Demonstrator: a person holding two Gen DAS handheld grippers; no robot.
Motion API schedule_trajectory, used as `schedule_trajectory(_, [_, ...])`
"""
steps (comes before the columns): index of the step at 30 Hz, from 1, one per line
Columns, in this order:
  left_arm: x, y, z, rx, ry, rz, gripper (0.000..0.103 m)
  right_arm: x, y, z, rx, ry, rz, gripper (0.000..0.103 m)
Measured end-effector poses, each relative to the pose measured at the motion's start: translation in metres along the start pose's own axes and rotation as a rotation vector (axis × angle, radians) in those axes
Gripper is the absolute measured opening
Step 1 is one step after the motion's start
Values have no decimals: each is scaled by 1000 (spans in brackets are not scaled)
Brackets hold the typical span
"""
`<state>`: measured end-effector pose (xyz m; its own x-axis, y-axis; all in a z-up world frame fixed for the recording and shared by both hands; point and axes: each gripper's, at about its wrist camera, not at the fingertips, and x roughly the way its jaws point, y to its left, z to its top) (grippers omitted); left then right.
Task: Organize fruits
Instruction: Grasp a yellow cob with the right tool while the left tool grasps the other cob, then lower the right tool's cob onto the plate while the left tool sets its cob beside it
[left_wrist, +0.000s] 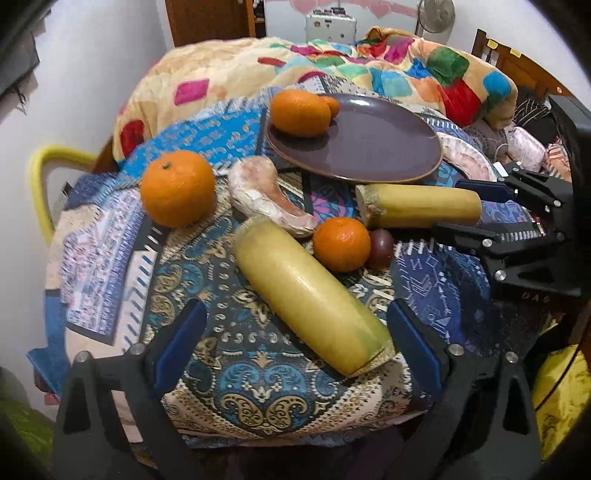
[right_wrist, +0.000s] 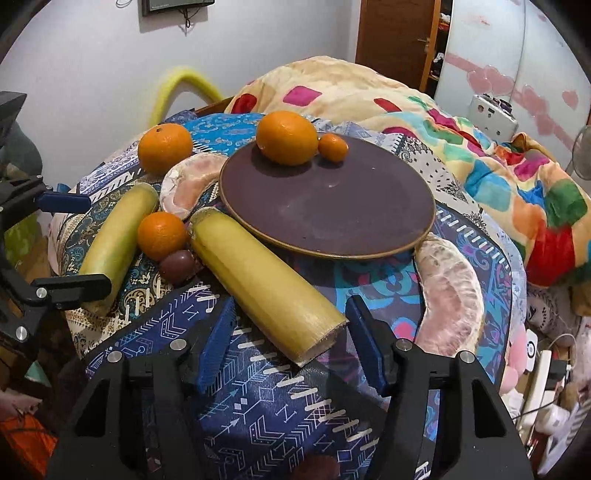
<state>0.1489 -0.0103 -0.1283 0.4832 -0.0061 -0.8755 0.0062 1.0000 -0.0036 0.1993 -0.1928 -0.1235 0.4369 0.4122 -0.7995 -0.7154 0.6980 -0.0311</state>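
Note:
A dark purple plate (left_wrist: 369, 147) (right_wrist: 332, 214) holds a large orange (left_wrist: 300, 112) (right_wrist: 287, 137) and a small one (right_wrist: 333, 147). On the cloth lie two yellow sugarcane pieces (left_wrist: 314, 291) (right_wrist: 264, 280) (left_wrist: 421, 206) (right_wrist: 118, 236), a big orange (left_wrist: 178, 188) (right_wrist: 164, 147), a smaller orange (left_wrist: 341, 249) (right_wrist: 161, 235), a dark passion fruit (left_wrist: 380, 248) (right_wrist: 178, 266) and two pomelo wedges (left_wrist: 269, 201) (right_wrist: 452, 295). My left gripper (left_wrist: 295, 328) is open around the near cane. My right gripper (right_wrist: 291, 332) is open around the other cane's cut end.
The fruits lie on a patterned blue cloth (left_wrist: 229, 354) over a small round table. A colourful blanket (left_wrist: 369, 62) lies heaped behind the plate. A yellow chair back (left_wrist: 40, 173) stands at the left. White walls and a wooden door (right_wrist: 395, 37) are behind.

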Motion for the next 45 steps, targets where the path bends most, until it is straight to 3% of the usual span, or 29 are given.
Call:
schedule_trajectory(3, [8, -2, 4, -20, 45, -75, 73, -2, 4, -2, -18, -2, -23, 54])
schedule_trajectory(8, [11, -7, 3, -12, 35, -60, 66, -12, 10, -10, -8, 3, -29, 46])
schedule_trajectory(12, [4, -2, -3, -8, 44, -89, 53, -19, 14, -16, 5, 14, -25, 41])
schedule_trajectory(16, [-6, 7, -16, 32, 34, -65, 41, -24, 18, -19, 30, 30, -9, 38])
schedule_trajectory(24, [-14, 28, -25, 66, 51, -73, 37, -37, 30, -26, 34, 65, 0, 34])
schedule_trajectory(29, [-11, 28, -17, 82, 58, -86, 37, -42, 34, -18, 20, 42, -11, 34])
schedule_trajectory(45, [23, 26, 17, 98, 57, -120, 38, 8, 26, 11, 69, 94, 53, 35])
